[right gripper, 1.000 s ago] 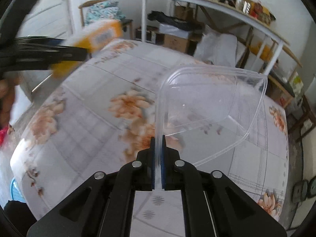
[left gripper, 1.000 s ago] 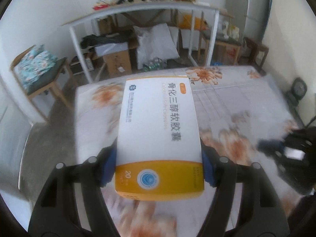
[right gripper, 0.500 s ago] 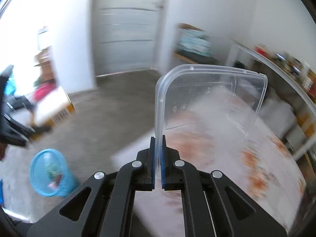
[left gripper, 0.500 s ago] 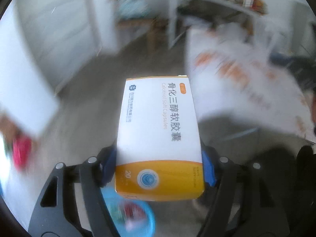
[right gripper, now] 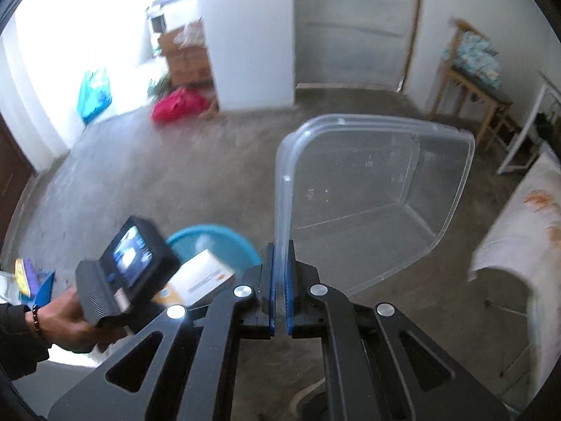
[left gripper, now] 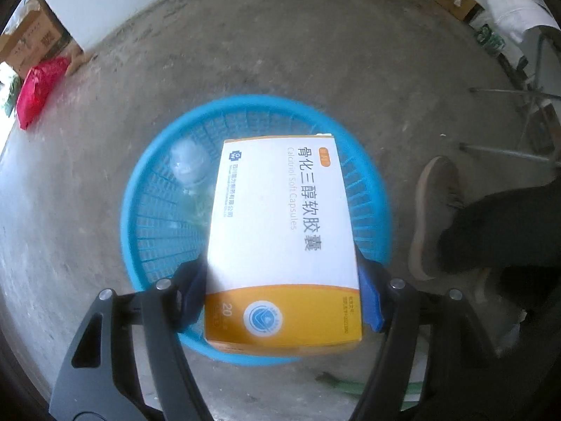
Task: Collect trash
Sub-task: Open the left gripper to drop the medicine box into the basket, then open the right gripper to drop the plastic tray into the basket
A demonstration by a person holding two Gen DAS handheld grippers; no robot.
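Note:
My left gripper (left gripper: pixel 282 293) is shut on a white and orange medicine box (left gripper: pixel 280 238), its blue pads pressing the box's two sides. The box hangs right over a round blue mesh basket (left gripper: pixel 164 217) on the concrete floor; a clear plastic bottle (left gripper: pixel 187 165) lies inside it. My right gripper (right gripper: pixel 280 291) is shut on the rim of a clear plastic food container (right gripper: pixel 371 193), held up on edge. In the right wrist view the left gripper body (right gripper: pixel 122 273), the medicine box (right gripper: pixel 203 277) and the basket (right gripper: pixel 224 242) show at lower left.
A person's shoe (left gripper: pixel 433 217) and dark trouser leg stand right of the basket. A red bag (left gripper: pixel 38 87) and cardboard boxes (left gripper: pixel 28 42) sit by a white pillar. A flowered tablecloth (right gripper: pixel 526 231) hangs at right, a wooden chair (right gripper: pixel 470 70) beyond it.
Both grippers swung away from the flowered table toward the floor. The left one dropped with the box until it hangs over the blue basket. Both grips are unchanged.

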